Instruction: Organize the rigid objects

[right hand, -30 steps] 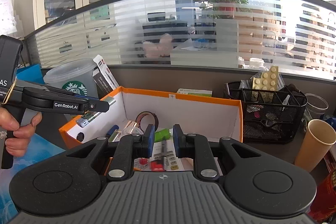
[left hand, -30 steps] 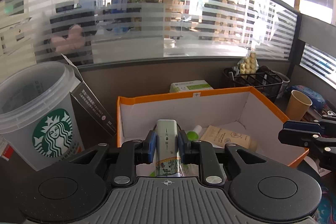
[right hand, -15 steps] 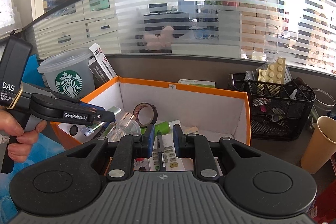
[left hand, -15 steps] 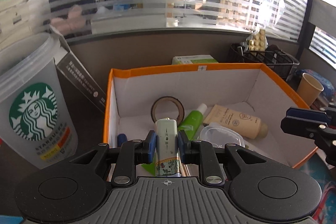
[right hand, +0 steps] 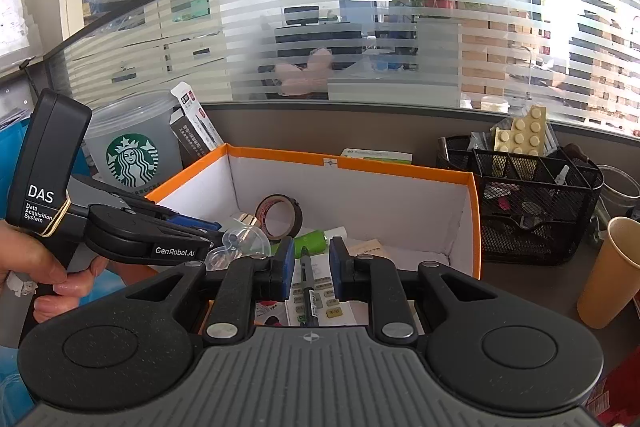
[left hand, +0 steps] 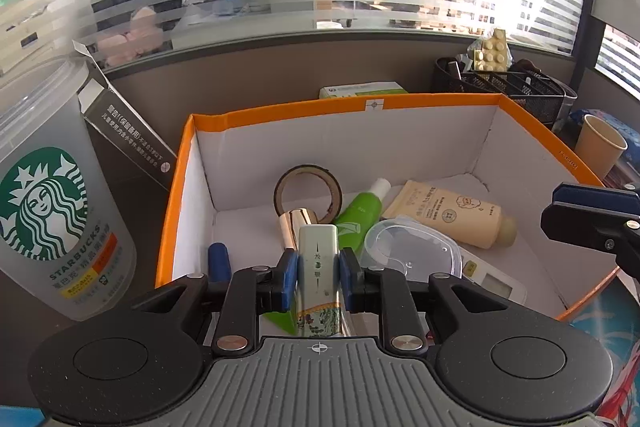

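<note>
My left gripper (left hand: 319, 273) is shut on a small cream box with green print (left hand: 318, 255), held over the near left part of the orange-rimmed cardboard box (left hand: 360, 107). Inside that box lie a tape roll (left hand: 308, 169), a green tube (left hand: 358, 215), a cream bottle (left hand: 444, 213), a clear plastic lid (left hand: 412, 247), a blue marker (left hand: 218, 261) and a calculator (right hand: 332, 303). My right gripper (right hand: 311, 265) hovers at the box's near right edge with its jaws a narrow gap apart and nothing pressed between them. Through that gap a black pen (right hand: 308, 287) shows, lying on the calculator.
A frosted Starbucks cup (left hand: 52, 203) and a dark carton (left hand: 128, 139) stand left of the box. To its right are a black mesh organiser (right hand: 532, 203) and a brown paper cup (right hand: 612, 267). A hand (right hand: 48, 279) holds the left gripper. A partition wall runs behind.
My left gripper has tipped downward and come in over the box with the cream box still held, so more of the box floor shows. The right gripper has stayed put.
</note>
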`<action>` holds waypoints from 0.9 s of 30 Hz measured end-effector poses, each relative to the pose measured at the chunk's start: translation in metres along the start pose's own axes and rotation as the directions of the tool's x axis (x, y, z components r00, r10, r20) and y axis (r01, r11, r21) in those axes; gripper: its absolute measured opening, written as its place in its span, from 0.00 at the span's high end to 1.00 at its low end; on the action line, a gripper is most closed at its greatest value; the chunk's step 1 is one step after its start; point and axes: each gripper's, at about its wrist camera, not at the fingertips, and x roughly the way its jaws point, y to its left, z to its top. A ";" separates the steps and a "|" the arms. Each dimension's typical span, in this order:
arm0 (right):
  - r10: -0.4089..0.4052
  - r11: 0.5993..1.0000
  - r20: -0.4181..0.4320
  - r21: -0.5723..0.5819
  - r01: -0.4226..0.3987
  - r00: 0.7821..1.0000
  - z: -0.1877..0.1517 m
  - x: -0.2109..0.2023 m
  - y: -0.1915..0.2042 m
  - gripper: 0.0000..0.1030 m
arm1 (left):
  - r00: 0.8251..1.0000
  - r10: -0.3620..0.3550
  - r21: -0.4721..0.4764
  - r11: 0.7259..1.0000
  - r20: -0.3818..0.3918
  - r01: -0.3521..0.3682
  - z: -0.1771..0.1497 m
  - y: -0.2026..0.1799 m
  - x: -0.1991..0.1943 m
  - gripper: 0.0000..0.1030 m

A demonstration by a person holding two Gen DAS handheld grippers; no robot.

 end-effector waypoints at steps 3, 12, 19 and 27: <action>-0.004 1.000 0.003 0.005 0.004 1.000 -0.002 -0.003 -0.001 0.83 | 1.000 0.001 -0.006 1.000 -0.002 -0.001 0.000 0.000 -0.001 0.79; -0.031 1.000 0.053 0.007 0.031 0.998 0.002 -0.028 0.004 0.42 | 0.998 0.036 -0.011 0.999 0.051 -0.036 -0.004 0.000 -0.031 0.59; -0.045 0.999 0.126 0.007 0.044 0.991 0.003 -0.062 0.020 0.06 | 0.985 0.095 0.014 0.995 0.144 -0.098 -0.014 -0.014 -0.074 0.13; -0.051 0.999 0.167 0.025 0.048 0.985 -0.010 -0.101 0.040 0.00 | 0.971 0.096 -0.053 0.995 0.221 -0.087 -0.037 -0.021 -0.128 0.00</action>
